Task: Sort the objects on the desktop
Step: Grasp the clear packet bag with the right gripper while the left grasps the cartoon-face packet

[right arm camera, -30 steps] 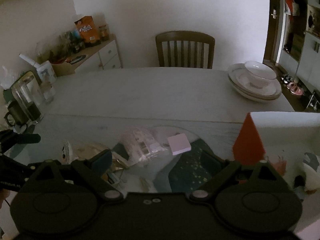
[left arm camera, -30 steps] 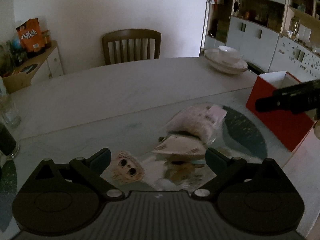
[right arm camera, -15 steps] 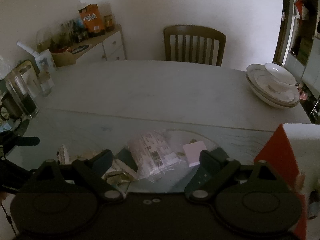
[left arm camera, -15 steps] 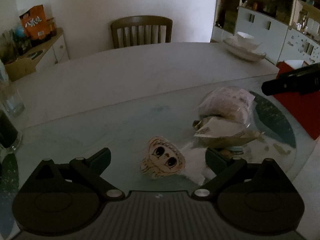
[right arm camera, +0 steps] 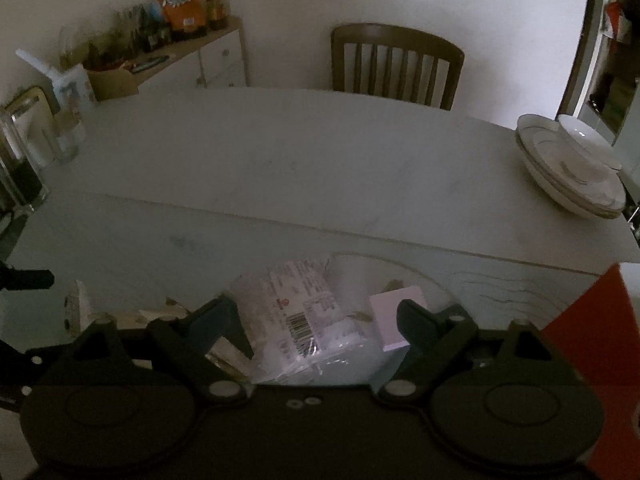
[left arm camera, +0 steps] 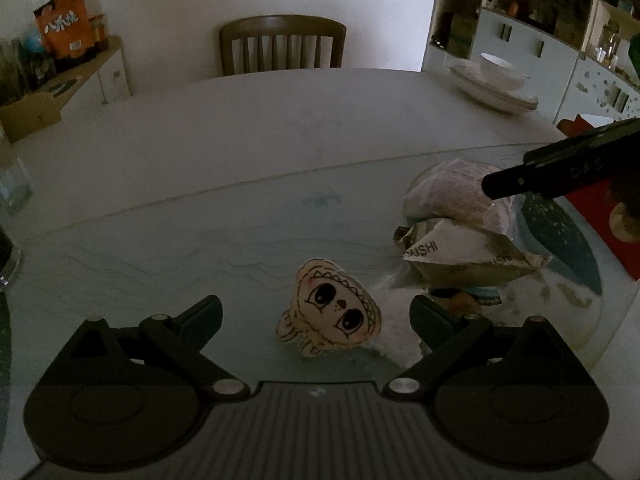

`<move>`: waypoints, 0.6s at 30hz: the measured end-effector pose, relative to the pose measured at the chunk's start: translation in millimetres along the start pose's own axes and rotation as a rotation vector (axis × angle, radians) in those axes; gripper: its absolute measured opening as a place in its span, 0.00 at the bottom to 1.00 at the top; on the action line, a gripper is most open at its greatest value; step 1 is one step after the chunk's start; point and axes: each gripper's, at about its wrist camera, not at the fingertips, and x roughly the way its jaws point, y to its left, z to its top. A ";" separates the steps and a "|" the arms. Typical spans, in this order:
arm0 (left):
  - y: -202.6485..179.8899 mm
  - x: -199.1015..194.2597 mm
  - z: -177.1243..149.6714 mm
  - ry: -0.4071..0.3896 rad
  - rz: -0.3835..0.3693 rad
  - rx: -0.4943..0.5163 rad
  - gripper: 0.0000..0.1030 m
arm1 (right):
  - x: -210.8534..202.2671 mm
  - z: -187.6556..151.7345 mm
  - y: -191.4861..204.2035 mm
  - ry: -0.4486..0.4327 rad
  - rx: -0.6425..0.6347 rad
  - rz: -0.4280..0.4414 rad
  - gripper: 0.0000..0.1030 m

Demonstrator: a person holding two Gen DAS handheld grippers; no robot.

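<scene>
Both grippers tilt steeply down over the glass turntable (left arm camera: pixel 240 240). The left gripper (left arm camera: pixel 316 316) stands spread wide around the doll-face sticker (left arm camera: pixel 332 316), untouched. The right gripper (right arm camera: pixel 316 316), jaws closing, straddles the clear packet (right arm camera: pixel 304 312) without pressing it.

Clutter on the worktop (left arm camera: pixel 280 128)
Doll face (left arm camera: pixel 334 314) lies between the left jaws; crumpled wrapper (left arm camera: pixel 460 256) ahead-right of them; plastic packet (right arm camera: pixel 304 312) between the right jaws, box (right arm camera: pixel 592 320) to their right.

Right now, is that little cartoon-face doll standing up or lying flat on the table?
Lying flat, I'd say: the doll rests on the glass tabletop with its face turned up toward the left wrist camera.
</scene>
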 end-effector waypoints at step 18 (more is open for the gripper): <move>6.9 7.2 -1.9 -0.002 -0.040 -0.041 0.65 | 34.0 -1.9 9.1 0.060 -0.056 0.018 0.77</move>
